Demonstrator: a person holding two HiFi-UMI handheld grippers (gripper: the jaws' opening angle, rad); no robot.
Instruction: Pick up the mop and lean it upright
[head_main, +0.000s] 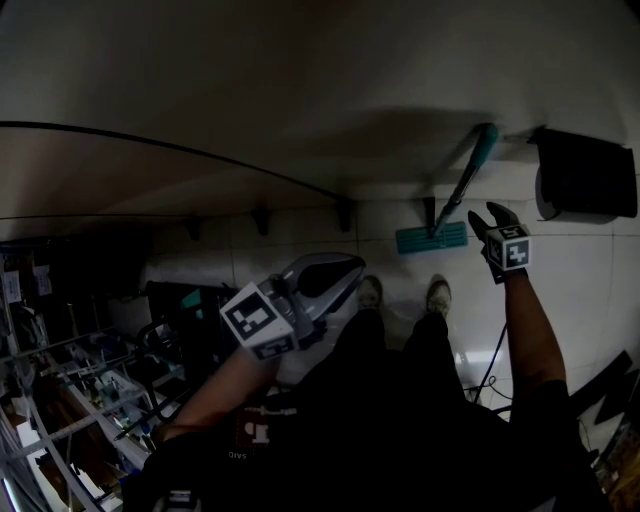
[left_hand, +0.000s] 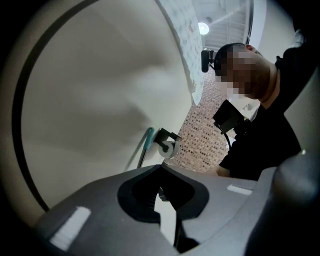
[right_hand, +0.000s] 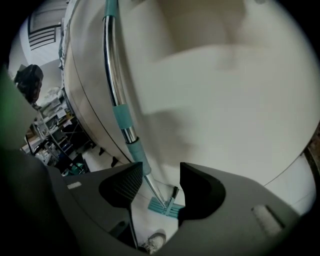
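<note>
One mop (head_main: 431, 239), two tools (head_main: 352, 268) (head_main: 490, 214), two shoes (head_main: 369, 292) (head_main: 438, 296) and one paper roll (left_hand: 166, 148).

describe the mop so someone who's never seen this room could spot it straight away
Start at the big pale wall and follow it down to the floor on the right, just left of the black box. The mop leans there, flat head on the floor. It is the only teal thing with a shiny metal shaft.

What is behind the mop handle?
The pale wall; the mop handle leans against it, with its teal head on the tiled floor. The wall strip directly behind the handle is covered.
</note>
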